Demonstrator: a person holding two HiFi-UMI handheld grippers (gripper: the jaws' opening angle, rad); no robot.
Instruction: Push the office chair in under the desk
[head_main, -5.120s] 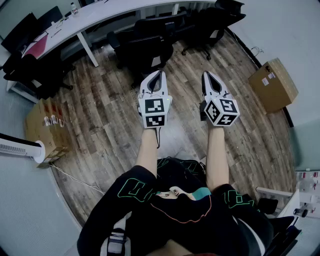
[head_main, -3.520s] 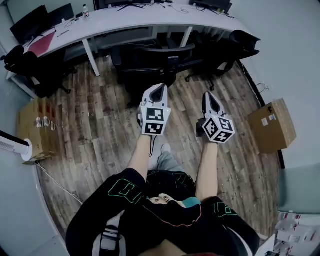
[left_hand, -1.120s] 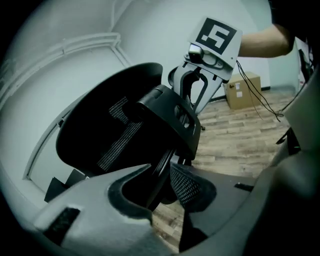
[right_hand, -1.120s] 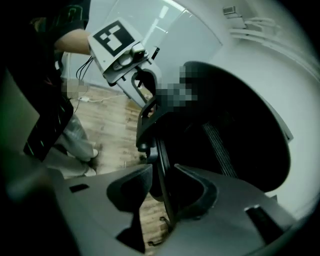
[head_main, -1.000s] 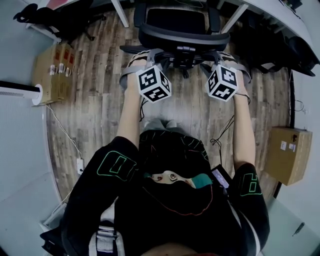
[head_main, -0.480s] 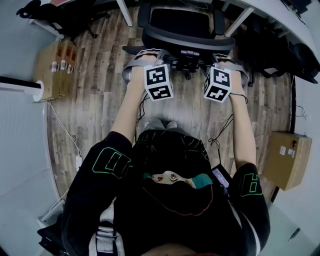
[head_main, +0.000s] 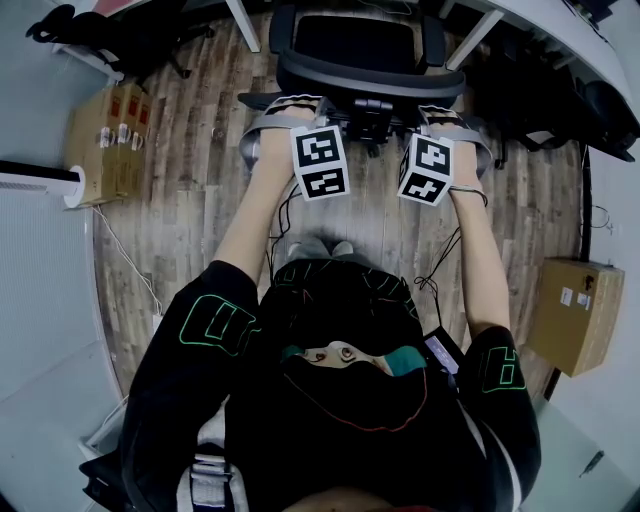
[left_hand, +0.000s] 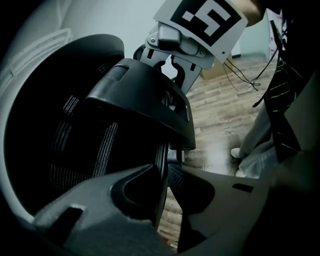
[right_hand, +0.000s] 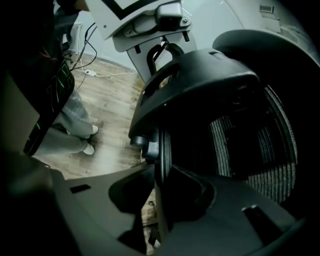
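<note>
Left gripper (left_hand: 164, 172): jaws closing on the backrest (head_main: 370, 78) rim that lies between them.
Right gripper (right_hand: 159, 172): pinching the opposite rim (a matched hold, probably for a straight push).
Office chair (head_main: 360, 40): facing the desk (head_main: 477, 38), not fully under.

Soft, even light fills the head view, and the brown wood-plank floor (head_main: 190, 200) shows crisp grain with no hard shadows. Strong fisheye bending curves the planks and the walls toward the frame edges. Both gripper views are much dimmer, with black vignetting in their corners. There the black mesh office chair (left_hand: 95, 145) sinks into shadow and its weave is barely readable. A pale sheen of glare lies on the floor beyond it. The nearest foreground is soft and out of focus.
</note>
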